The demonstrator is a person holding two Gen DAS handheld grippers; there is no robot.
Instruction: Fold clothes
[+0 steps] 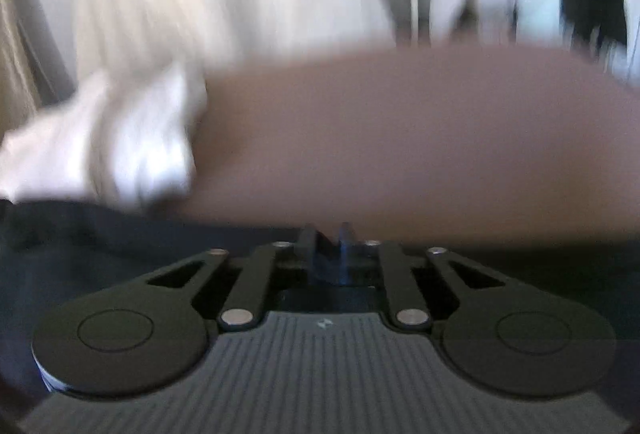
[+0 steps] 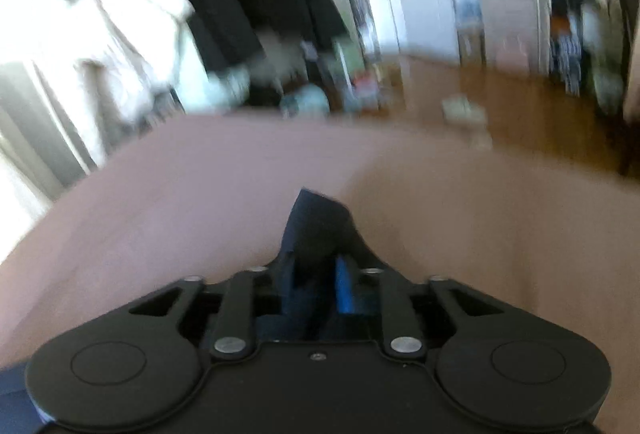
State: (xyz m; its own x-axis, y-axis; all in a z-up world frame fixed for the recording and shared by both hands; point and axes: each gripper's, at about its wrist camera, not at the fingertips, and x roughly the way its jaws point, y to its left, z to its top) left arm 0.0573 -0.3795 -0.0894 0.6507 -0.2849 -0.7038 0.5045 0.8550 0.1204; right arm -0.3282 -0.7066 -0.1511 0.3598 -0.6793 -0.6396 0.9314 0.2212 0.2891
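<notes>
On the pink bed (image 2: 480,218), right gripper (image 2: 320,270) pinches navy cloth (image 2: 316,218).

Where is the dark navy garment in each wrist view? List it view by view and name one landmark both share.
Left wrist view: the dark navy garment spreads across the lower part of the picture, from the left edge past the fingers.
Right wrist view: a bunched fold of it rises at lower centre between the fingers.
Shared landmark: the pinkish-brown surface beneath it.
</notes>
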